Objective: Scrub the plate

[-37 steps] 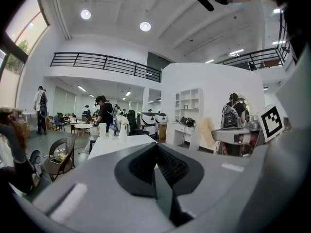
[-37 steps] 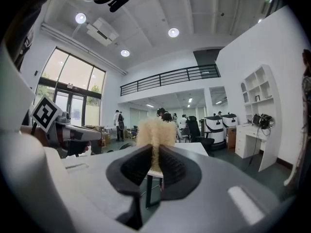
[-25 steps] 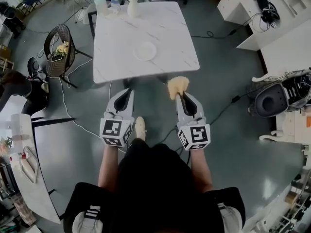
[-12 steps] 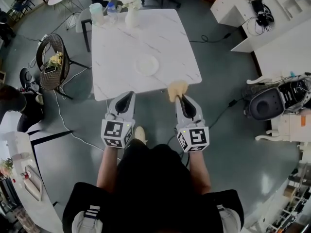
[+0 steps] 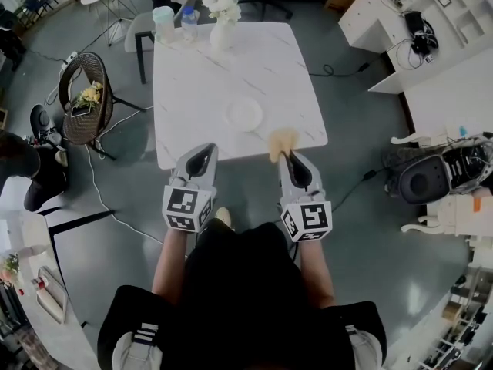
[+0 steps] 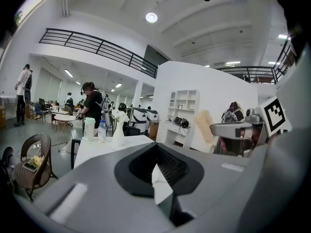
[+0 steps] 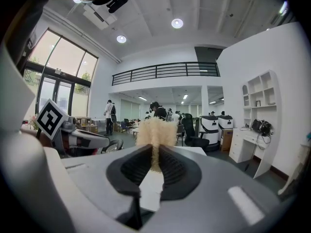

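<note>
A small white plate (image 5: pixel 244 114) lies on the white marble table (image 5: pixel 200 75), a little in from its front edge. My right gripper (image 5: pixel 286 155) is shut on a fluffy yellow sponge (image 5: pixel 283 140), which hangs at the table's front edge, right of the plate. In the right gripper view the sponge (image 7: pixel 155 128) sticks up from between the closed jaws of the right gripper (image 7: pixel 154 152). My left gripper (image 5: pixel 206 152) is shut and holds nothing; it hovers at the front edge, left of the plate. In the left gripper view the left gripper (image 6: pixel 156 147) has its jaws together.
A vase of white flowers (image 5: pixel 222 20), a cup (image 5: pixel 162 21) and a bottle (image 5: pixel 189 23) stand at the table's far edge. A wicker chair (image 5: pixel 87 91) and a crouching person (image 5: pixel 23 168) are on the left. White desks (image 5: pixel 400 29) and a dark machine (image 5: pixel 431 177) stand on the right.
The table and plate have come closer. Both grippers, once over the floor, now reach the table's front edge, with the sponge over it.
</note>
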`<state>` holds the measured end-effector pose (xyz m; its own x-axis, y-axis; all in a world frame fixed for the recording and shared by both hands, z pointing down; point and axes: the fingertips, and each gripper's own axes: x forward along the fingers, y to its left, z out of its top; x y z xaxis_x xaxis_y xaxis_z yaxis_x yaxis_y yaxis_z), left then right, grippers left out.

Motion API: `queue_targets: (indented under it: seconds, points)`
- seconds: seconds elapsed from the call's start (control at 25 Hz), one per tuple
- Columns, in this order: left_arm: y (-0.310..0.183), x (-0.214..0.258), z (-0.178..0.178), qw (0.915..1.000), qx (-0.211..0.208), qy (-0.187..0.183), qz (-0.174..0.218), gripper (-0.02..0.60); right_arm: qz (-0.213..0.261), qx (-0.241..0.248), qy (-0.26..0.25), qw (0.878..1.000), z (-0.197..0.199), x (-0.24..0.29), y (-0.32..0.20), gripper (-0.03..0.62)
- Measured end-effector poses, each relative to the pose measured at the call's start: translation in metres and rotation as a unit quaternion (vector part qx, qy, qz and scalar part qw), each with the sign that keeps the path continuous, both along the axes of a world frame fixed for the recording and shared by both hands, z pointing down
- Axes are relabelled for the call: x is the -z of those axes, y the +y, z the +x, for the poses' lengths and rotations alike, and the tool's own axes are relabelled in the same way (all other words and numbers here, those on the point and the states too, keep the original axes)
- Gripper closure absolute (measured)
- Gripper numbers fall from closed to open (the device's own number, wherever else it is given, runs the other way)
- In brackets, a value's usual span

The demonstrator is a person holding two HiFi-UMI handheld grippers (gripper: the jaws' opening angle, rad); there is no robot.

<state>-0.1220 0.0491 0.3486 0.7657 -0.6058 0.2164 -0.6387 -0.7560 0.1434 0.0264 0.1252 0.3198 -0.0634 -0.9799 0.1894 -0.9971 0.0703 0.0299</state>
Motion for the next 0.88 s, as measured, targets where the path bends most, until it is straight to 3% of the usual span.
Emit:
queue_targets:
  seconds: [0.6, 0.88]
  points:
    - [-0.049, -0.017, 0.035, 0.9994, 0.025, -0.02, -0.012, 0.574, -0.003, 0.039, -0.021, 0.999, 0.029, -0.018, -0.07, 0.548]
    - [-0.089, -0.041, 0.06, 0.9973, 0.053, -0.029, -0.041, 0.574, -0.028, 0.07, -0.03, 0.997, 0.054, -0.047, -0.125, 0.548]
